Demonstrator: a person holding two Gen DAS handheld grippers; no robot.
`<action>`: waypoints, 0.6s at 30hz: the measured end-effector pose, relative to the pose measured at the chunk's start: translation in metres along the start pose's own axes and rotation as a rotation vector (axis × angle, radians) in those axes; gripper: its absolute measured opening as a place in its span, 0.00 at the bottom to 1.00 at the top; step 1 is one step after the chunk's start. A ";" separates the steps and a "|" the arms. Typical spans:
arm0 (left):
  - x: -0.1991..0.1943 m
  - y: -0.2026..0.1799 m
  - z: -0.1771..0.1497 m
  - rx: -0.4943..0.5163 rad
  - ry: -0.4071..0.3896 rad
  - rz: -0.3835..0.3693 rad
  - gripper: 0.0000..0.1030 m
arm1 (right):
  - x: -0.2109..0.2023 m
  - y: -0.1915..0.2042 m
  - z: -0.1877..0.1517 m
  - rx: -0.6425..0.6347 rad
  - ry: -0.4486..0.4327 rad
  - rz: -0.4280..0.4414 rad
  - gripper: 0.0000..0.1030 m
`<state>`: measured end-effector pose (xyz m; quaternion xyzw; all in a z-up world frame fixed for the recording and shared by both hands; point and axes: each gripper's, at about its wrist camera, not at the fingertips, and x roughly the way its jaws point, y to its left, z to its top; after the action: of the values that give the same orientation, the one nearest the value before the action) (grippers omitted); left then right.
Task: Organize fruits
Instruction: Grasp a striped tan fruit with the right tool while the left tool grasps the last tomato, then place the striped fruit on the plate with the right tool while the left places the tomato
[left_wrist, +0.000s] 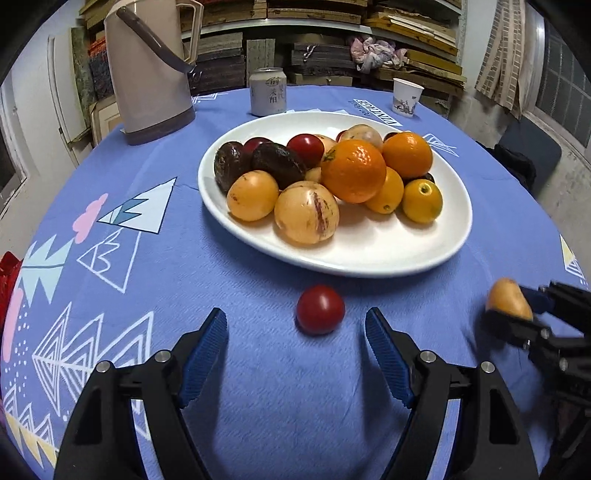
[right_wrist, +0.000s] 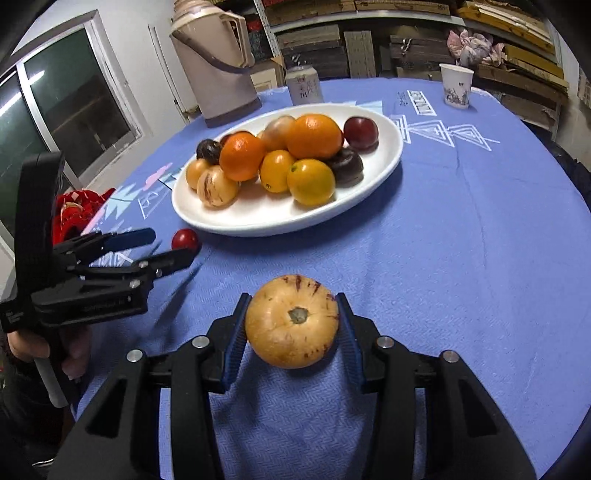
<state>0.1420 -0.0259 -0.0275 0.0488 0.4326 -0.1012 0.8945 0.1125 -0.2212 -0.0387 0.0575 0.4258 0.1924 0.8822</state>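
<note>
A white oval plate (left_wrist: 369, 254) holds several fruits: oranges, yellow melons with purple streaks, red tomatoes and dark passion fruits. A red tomato (left_wrist: 320, 309) lies on the blue cloth just in front of the plate, between the tips of my open left gripper (left_wrist: 295, 325). My right gripper (right_wrist: 291, 317) is shut on a yellow purple-streaked melon (right_wrist: 291, 321), held just above the cloth. That melon also shows at the right edge of the left wrist view (left_wrist: 508, 303). The plate (right_wrist: 369, 177), tomato (right_wrist: 185, 239) and left gripper (right_wrist: 168, 243) show in the right wrist view.
At the table's far side stand a beige thermos jug (left_wrist: 147, 70), a drink can (left_wrist: 268, 91) and a paper cup (left_wrist: 406, 96). A red object (right_wrist: 75, 214) lies at the table's left edge. Shelves with boards fill the back wall.
</note>
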 end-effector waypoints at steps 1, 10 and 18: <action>0.001 0.000 0.001 -0.001 0.003 -0.002 0.75 | 0.002 0.001 0.000 -0.002 0.009 -0.011 0.43; 0.006 0.011 0.005 -0.087 0.008 -0.054 0.25 | 0.006 0.000 -0.001 0.007 0.028 -0.006 0.43; 0.002 0.008 0.003 -0.074 0.008 -0.050 0.25 | 0.006 0.003 -0.001 -0.003 0.030 -0.020 0.43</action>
<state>0.1472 -0.0191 -0.0271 0.0054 0.4408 -0.1071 0.8912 0.1143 -0.2164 -0.0430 0.0492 0.4391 0.1849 0.8778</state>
